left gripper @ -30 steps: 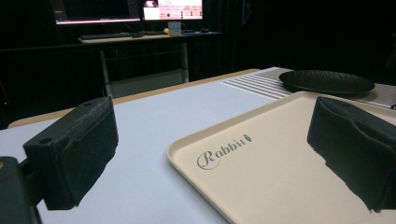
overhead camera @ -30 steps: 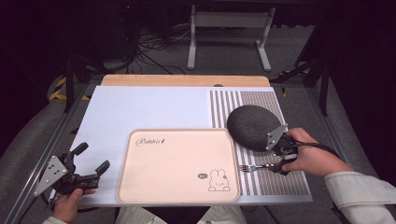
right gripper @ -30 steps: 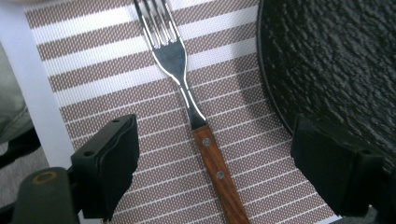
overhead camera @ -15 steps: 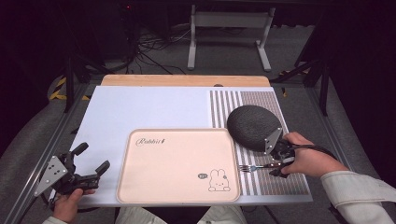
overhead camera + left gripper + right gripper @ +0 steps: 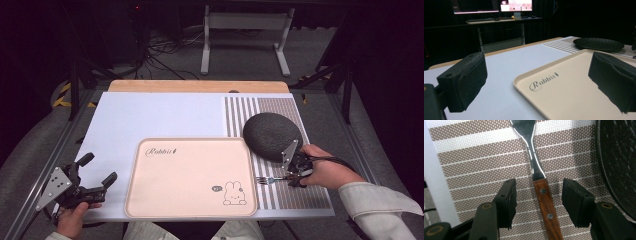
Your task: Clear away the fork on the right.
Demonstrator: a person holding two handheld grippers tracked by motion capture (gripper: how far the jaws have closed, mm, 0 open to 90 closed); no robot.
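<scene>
The fork [image 5: 541, 185] lies on the striped mat [image 5: 300, 195], just beside the black plate [image 5: 272, 136]. The right gripper [image 5: 537, 202] straddles its wooden handle; its 2 jaws have just been closing, pads not yet touching. The left gripper [image 5: 95, 170] rests spread beside the tray [image 5: 190, 175] printed "Rabbit"

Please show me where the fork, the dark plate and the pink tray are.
fork [image 5: 546, 205], right gripper view, on its wooden handle.
dark plate [image 5: 270, 134], high view, on the middle of its surface.
pink tray [image 5: 185, 172], high view, on its bare middle.
</scene>
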